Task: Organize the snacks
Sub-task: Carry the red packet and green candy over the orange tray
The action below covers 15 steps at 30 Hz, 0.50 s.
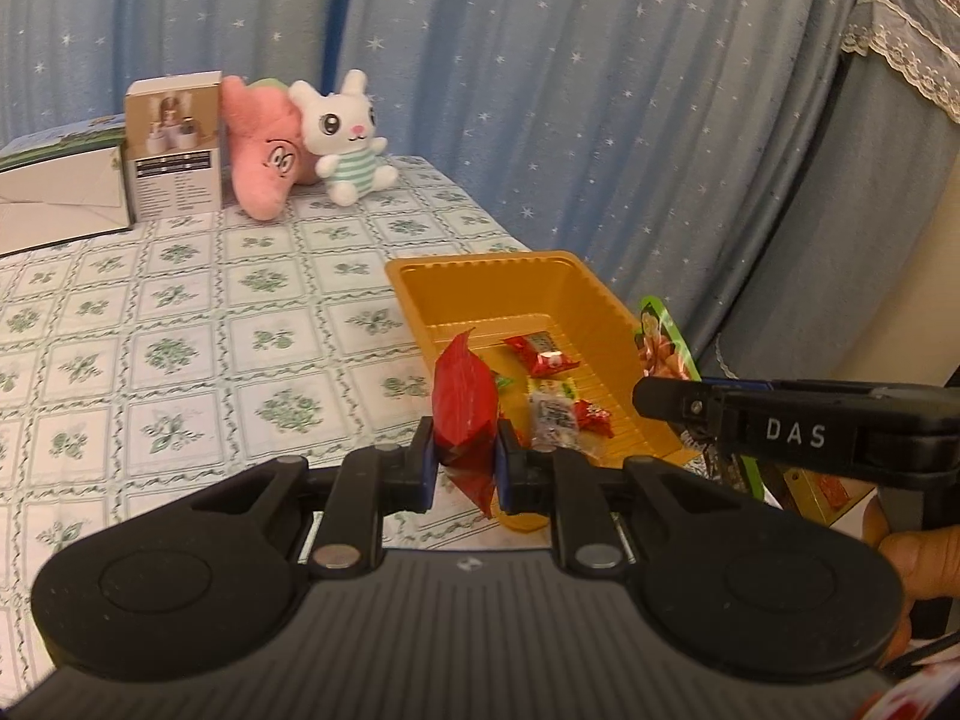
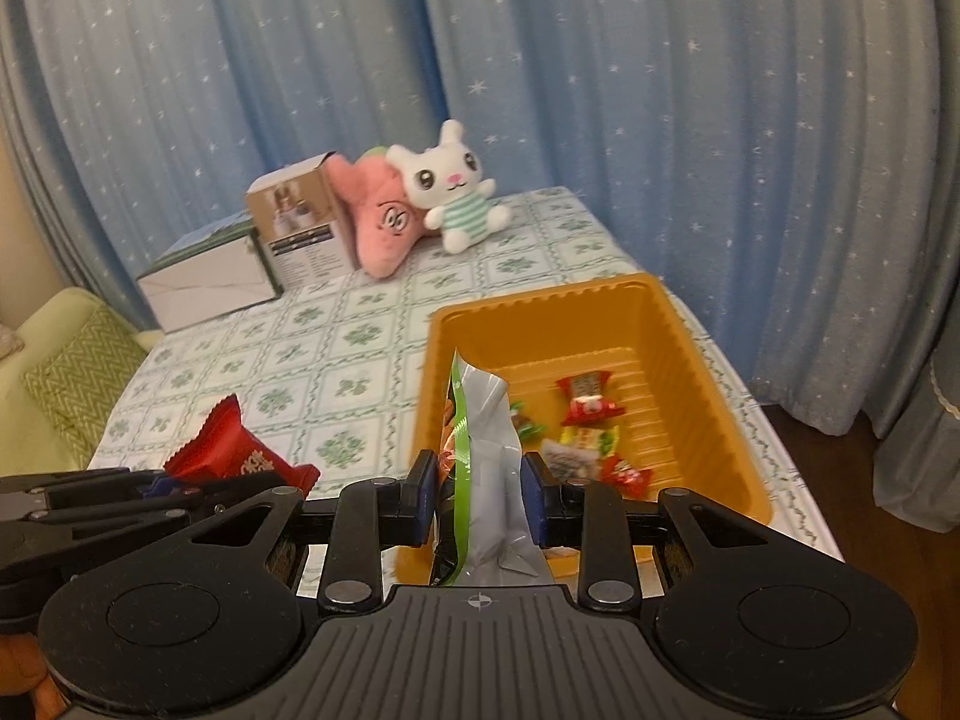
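Left gripper (image 1: 465,468) clamped on red packet (image 1: 465,405); right gripper (image 2: 477,507) clamped on green pouch (image 2: 486,462). Light, crinkly, slippery film; grip mid-body, near tray (image 2: 708,372).

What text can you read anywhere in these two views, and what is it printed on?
"DAS": white letters on the side of the right hand-held gripper.
Brown box: a black panel of small print, too blurred to read.
Red packet in the left hand-held gripper: white lettering, not legible.
Green and silver packet and the wrapped snacks in the orange tray: print too small to read.
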Tool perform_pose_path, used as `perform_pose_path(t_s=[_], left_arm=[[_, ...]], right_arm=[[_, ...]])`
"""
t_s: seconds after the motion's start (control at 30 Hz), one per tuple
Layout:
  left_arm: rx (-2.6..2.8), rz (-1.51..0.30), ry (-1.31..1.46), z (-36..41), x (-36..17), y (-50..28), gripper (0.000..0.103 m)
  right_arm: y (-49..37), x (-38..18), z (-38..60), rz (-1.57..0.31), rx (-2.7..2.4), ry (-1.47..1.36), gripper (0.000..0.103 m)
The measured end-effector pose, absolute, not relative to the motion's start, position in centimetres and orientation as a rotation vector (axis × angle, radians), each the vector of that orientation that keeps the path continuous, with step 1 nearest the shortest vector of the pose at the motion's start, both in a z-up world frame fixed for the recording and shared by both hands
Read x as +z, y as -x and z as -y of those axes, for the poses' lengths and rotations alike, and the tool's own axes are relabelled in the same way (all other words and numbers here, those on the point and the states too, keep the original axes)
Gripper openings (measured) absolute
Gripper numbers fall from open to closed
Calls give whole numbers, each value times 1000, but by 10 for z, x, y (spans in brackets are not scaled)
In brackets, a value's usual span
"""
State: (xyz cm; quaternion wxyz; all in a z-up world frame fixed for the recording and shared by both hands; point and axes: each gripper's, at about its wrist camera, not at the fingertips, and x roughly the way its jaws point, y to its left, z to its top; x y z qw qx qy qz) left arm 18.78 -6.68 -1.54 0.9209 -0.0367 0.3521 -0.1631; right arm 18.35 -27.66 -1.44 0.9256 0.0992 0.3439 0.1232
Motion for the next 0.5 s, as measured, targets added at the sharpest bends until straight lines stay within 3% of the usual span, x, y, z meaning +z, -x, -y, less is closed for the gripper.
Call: perform_pose_path(t_s=[0.5], left_arm=[[-387,-748,48,113,-23,-225,16]], right_arm=[[-212,-17,315,-710,202,-235,30]])
